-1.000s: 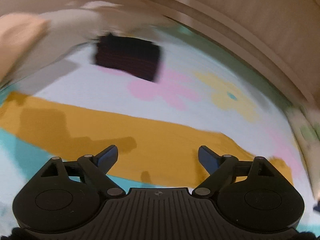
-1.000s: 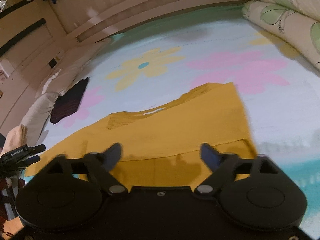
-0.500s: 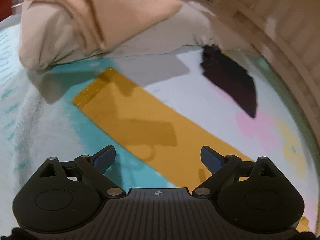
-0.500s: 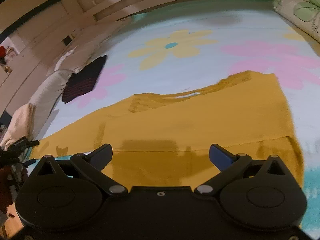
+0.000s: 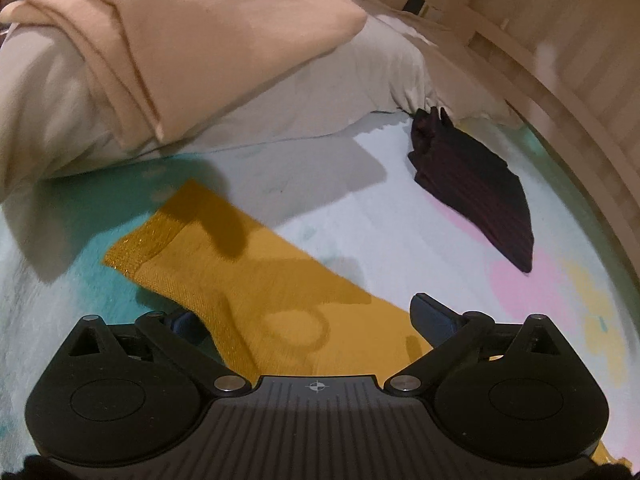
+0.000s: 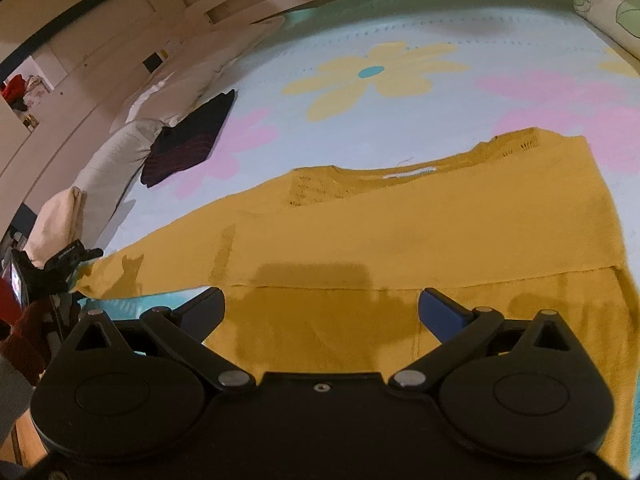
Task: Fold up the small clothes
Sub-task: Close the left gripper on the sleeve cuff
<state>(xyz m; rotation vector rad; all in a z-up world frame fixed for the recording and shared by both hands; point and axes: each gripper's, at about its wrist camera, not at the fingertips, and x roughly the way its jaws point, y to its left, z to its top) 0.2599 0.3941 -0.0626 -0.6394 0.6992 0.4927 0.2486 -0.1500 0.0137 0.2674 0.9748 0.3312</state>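
While its jaws spread wider, the left gripper hangs over the ribbed cuff of a mustard-yellow sweater lying flat on a flower-patterned bedspread, with the sleeve between the pads, apparently unpinched. Over the hem, the right gripper stands wide and holds nothing. A dark folded garment lies beside a beige pillow
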